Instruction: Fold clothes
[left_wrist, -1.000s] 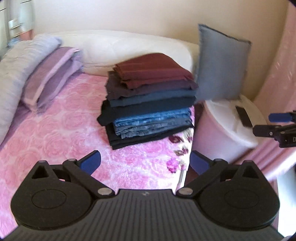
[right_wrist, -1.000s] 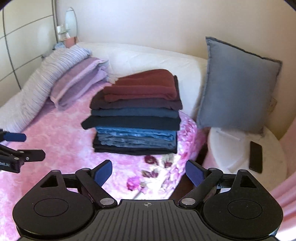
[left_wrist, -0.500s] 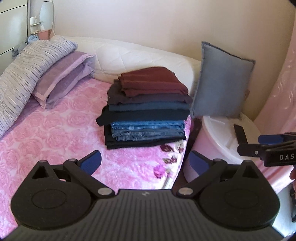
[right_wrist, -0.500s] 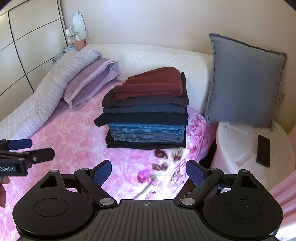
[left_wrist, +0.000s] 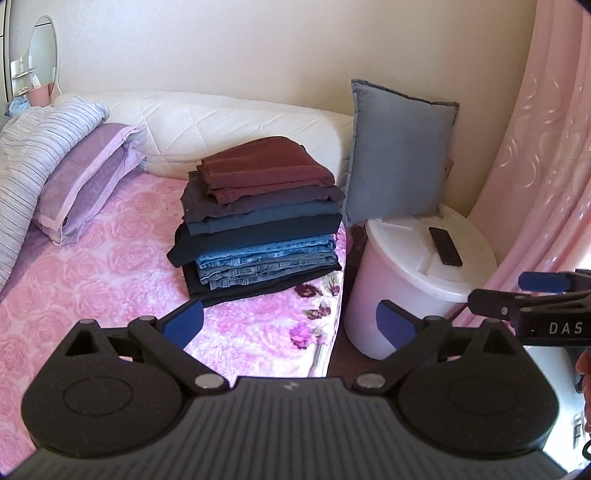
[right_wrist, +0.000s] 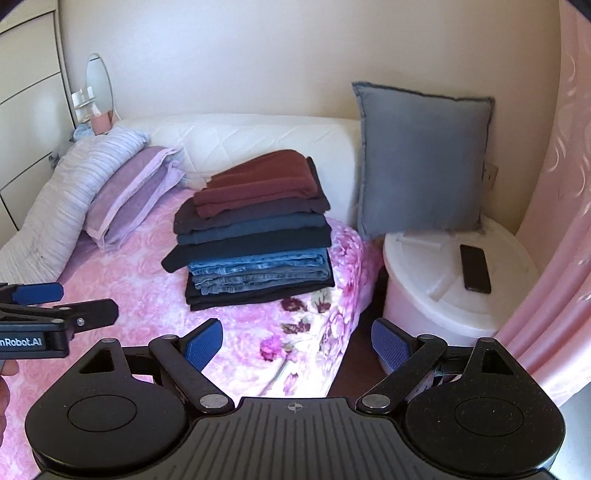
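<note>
Left wrist view: stack (left_wrist: 258, 221) ahead on bed (left_wrist: 92, 280), long axis left-right. Left gripper (left_wrist: 288, 323) nearer, released; right gripper (right_wrist: 297, 341) released, empty.

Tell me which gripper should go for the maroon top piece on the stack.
Left, narrowly. The left gripper is open over the bed with the stack and its maroon piece straight ahead. The right gripper, also open, sits over the bed's edge by the white bin.

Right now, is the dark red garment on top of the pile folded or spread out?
Folded. The dark red garment lies as a compact rectangle with layered edges on top of the stack of clothes.
</note>
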